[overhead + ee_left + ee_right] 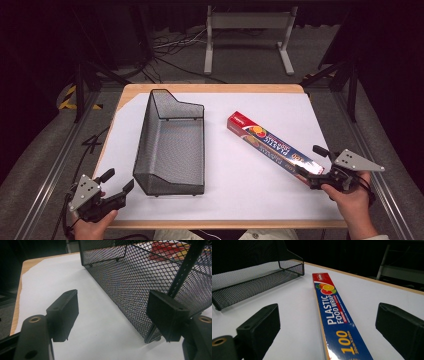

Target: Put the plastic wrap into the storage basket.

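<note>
Right tongs (327, 332) spread astride the plastic wrap box (334, 317), left tongs (112, 315) spread beside the mesh basket (140, 285)

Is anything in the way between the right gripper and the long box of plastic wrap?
No. The right gripper is already at the near end of the plastic wrap box. Its jaws stand open on either side of the box, with bare white table around it. The wire basket sits off to the side.
</note>
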Available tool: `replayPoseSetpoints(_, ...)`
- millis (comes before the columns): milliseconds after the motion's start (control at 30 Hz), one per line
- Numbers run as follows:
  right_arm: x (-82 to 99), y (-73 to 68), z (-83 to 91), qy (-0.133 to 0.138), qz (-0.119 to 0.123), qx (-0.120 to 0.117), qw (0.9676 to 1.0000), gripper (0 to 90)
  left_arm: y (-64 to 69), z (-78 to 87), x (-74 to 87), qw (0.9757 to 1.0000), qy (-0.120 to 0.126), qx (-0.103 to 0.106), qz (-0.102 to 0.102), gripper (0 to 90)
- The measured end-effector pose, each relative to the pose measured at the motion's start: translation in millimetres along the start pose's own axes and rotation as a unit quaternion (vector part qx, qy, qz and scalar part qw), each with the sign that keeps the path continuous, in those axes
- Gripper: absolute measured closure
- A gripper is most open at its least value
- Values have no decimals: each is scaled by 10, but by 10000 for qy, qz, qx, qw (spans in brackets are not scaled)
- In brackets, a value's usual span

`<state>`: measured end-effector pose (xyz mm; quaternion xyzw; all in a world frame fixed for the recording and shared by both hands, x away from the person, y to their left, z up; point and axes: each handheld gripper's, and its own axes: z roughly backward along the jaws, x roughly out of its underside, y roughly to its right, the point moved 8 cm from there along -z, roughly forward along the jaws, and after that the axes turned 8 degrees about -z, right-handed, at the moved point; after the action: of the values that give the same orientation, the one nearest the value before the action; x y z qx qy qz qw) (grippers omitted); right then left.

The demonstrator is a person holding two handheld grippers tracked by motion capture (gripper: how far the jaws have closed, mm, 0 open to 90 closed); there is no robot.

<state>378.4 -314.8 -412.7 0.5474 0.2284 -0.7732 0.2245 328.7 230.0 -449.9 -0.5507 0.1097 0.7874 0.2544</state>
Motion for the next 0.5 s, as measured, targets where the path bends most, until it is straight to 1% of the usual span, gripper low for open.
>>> replayPoseSetpoints(100,-71,-6,-70,-73,36,-8,10000,59,-4,1,3,10000,-3,1,-4,266)
replayPoseSetpoints(200,-143,-19,-132,-159,169,-20,9997,57,-7,1,4,10000,-1,3,0,267)
replayPoseSetpoints(267,-167,-28,-154,-187,177,-52,9997,57,-6,0,3,10000,-2,1,-7,266)
replayPoseSetpoints(300,-214,-30,-205,-292,247,-36,9993,58,-5,0,1,10000,6,-2,-11,267)
replayPoseSetpoints(400,-259,-30,-243,-325,246,-32,9992,62,-5,1,-2,10000,5,-11,-14,267)
replayPoseSetpoints(467,-316,-20,-294,-376,225,-5,9990,62,-4,-1,0,10000,3,-18,2,267)
replayPoseSetpoints(500,-341,-10,-320,-384,253,12,9989,62,-6,-1,0,10000,3,-11,-12,267)
